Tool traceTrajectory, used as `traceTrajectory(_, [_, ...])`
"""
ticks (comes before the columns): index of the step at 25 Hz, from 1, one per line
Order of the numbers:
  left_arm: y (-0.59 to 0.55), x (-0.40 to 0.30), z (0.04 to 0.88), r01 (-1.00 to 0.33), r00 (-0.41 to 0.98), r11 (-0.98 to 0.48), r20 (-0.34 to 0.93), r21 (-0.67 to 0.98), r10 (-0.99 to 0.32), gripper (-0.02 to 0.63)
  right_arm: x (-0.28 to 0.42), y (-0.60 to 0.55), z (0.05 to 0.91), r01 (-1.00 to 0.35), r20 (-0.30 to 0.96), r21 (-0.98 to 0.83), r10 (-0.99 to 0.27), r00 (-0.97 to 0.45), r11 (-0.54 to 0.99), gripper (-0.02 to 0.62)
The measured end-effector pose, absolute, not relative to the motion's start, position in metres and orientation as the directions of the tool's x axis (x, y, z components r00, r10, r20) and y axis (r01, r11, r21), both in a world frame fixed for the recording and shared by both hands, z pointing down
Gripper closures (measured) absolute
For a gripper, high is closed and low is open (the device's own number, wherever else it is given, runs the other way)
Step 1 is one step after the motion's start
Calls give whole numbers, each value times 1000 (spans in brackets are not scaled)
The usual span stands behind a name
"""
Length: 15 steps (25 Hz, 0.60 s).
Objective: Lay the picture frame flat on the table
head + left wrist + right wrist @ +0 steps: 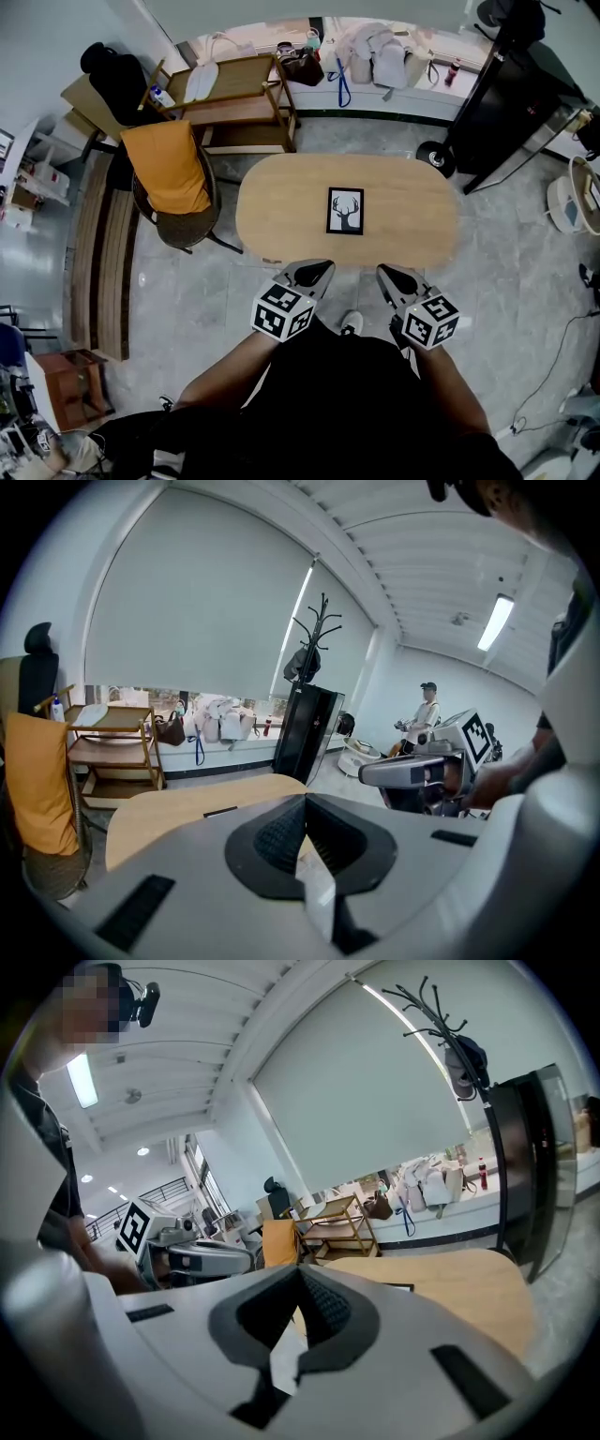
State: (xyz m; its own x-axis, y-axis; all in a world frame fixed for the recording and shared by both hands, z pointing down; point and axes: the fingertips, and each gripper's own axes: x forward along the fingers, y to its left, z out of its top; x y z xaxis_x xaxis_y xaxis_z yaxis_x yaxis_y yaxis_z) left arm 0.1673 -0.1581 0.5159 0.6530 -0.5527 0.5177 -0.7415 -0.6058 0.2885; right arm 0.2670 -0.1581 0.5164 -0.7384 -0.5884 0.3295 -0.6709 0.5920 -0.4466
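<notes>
fingers point(274, 836) together on left gripper point(322, 269), right gripper point(385, 272); one picture frame point(345, 210) flat on one table point(281, 208)

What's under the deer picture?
The picture frame lies flat on the oval wooden table, near its middle. The patch of tabletop right beneath it is covered, so anything tucked under there cannot be seen.

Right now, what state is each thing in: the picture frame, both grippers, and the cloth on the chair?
picture frame: lying flat, face up, near the middle of the table.
left gripper: jaws together, empty, at the table's near edge.
right gripper: jaws together, empty, clear of the frame.
orange cloth: draped over the back of the chair.
</notes>
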Motion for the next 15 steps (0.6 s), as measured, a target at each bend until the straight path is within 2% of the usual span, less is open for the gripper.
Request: traceTrajectory(15, [-147, 174, 508, -767, 627, -581, 510, 272, -589, 606, 281, -142, 519, -664, 322, -471, -588, -742, 581, 595])
